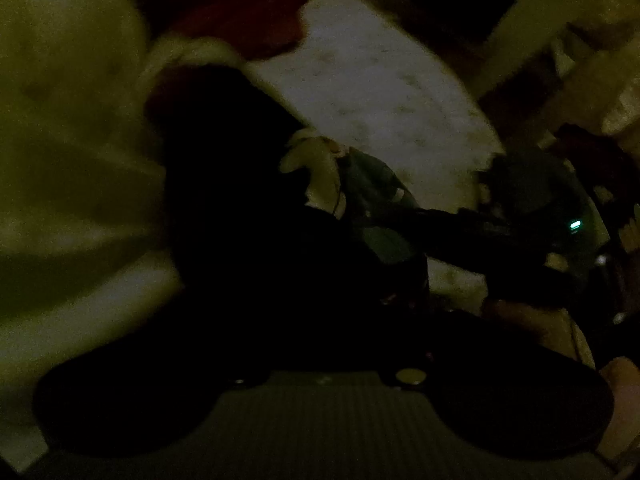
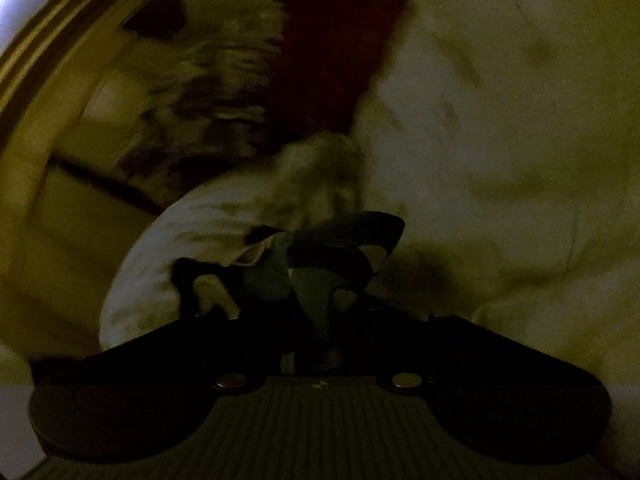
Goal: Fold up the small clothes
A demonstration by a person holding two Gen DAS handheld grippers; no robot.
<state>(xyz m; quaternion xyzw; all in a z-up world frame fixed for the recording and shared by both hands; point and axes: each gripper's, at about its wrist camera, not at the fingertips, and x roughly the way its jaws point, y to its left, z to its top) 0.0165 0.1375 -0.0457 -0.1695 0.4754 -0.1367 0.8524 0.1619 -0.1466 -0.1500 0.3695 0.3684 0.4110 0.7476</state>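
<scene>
the pale bed sheet (image 1: pixel 60 128) fills most of both dim, blurred views, and it is the bed that carries the clothes. a whitish cloth (image 1: pixel 380 92) lies spread toward the far side of the bed, with a dark red garment (image 2: pixel 336 52) beyond it and a fluffy pale piece (image 2: pixel 316 172) between them. the small garment (image 2: pixel 316 276), greenish with a pale lining, hangs bunched above the bed near its middle, caught between the two tools.

the right hand-held gripper (image 2: pixel 316 344) looks pinched narrow on the greenish cloth, which runs straight down into its fingers. the left hand-held gripper (image 1: pixel 344 240) reaches the same garment (image 1: pixel 372 188), but its fingers are lost in shadow and i cannot tell how they stand.

the risks, as i judge them: the gloom and motion blur make edges hard to match, so the fold may come out crooked; a bunched grip may catch two layers at once; and a weak pinch could let the cloth slip onto the whitish cloth below.

the left wrist view alone shows the other tool's body with a small green light (image 1: pixel 575 224). the right wrist view alone shows the cloth entering the fingers, and a wooden frame (image 2: pixel 48 64) at the bed's left edge.
</scene>
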